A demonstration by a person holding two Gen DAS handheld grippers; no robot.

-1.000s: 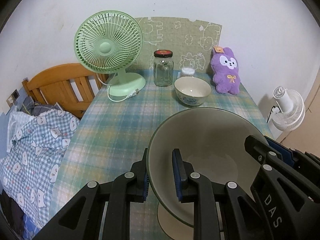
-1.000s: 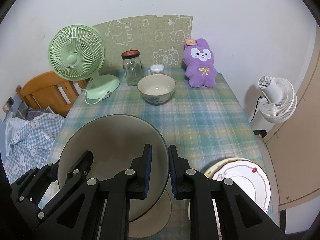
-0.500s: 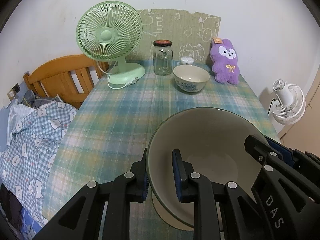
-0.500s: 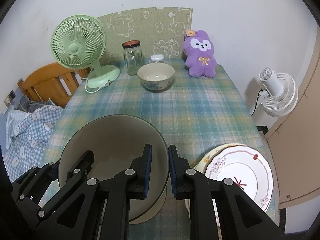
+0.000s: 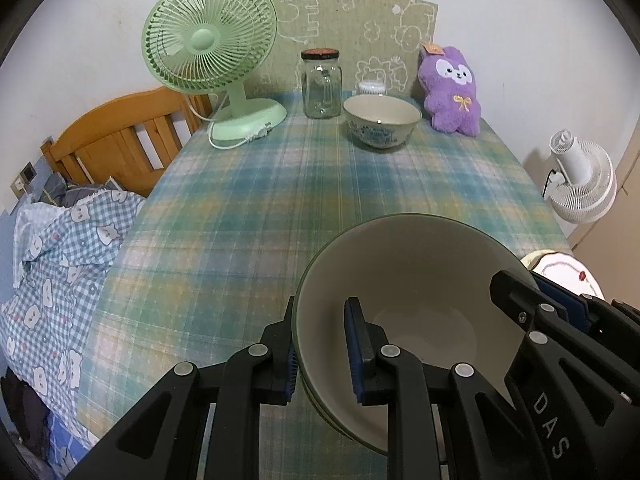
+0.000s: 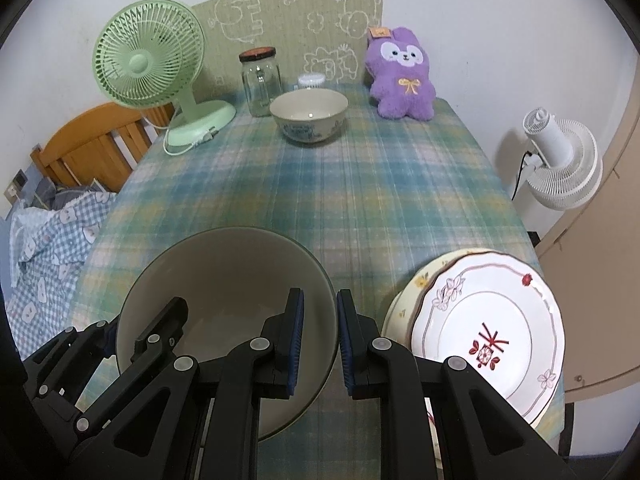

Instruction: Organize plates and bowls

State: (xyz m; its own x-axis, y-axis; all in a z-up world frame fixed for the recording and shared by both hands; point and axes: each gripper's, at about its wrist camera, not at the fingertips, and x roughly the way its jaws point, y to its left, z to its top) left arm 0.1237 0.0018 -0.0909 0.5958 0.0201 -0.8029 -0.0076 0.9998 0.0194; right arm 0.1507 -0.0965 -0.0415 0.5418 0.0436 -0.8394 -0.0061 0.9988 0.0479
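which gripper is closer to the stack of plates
Right. The right gripper grips the big bowl's rim on the side next to the plates; the left gripper grips the far rim, with the bowl between.

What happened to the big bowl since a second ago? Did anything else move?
Both hand-held grippers, left and right, carried the big bowl downward toward the table; a second bowl's rim now shows just beneath it, and the plates came into fuller view. Neither let go: each still pinches the rim. The small bowl, jar, green fan and plush bunny stayed put.
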